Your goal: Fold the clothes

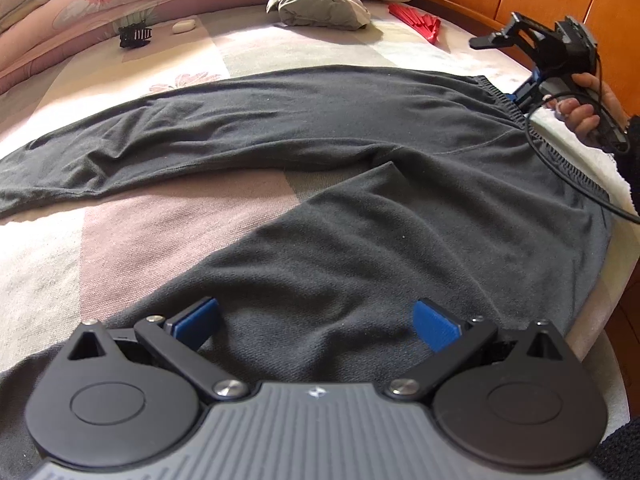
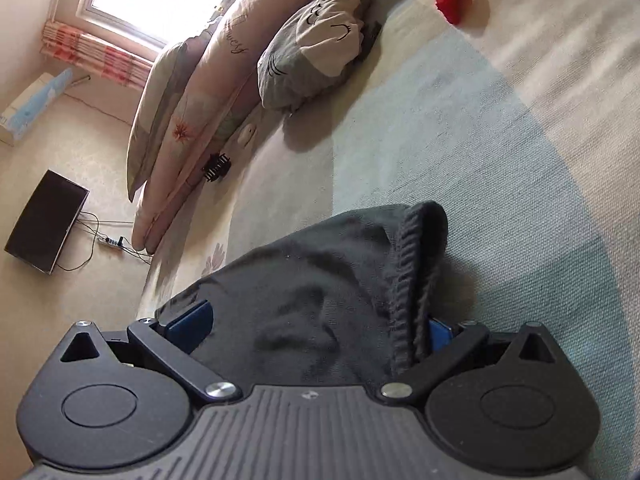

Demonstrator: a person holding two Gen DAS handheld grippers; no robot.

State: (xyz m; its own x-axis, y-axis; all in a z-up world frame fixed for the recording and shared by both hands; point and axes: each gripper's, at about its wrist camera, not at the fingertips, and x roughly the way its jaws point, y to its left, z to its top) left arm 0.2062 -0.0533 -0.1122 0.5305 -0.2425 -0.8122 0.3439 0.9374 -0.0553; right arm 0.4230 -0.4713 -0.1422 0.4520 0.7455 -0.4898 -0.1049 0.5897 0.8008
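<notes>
Pastel bedspread [image 1: 248, 52] under dark grey pants [image 1: 320, 128] laid flat, left gripper [image 1: 316, 320] spread wide over one leg, right gripper [image 2: 316, 320] splayed open around bunched waistband [image 2: 416, 264].

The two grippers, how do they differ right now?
The left gripper hovers over one leg of the dark trousers, fingers spread, nothing between them. The right gripper has the trousers' ribbed waistband lying between its fingers, also spread wide, and sits at the waist end. Both have blue pads and black arms.
</notes>
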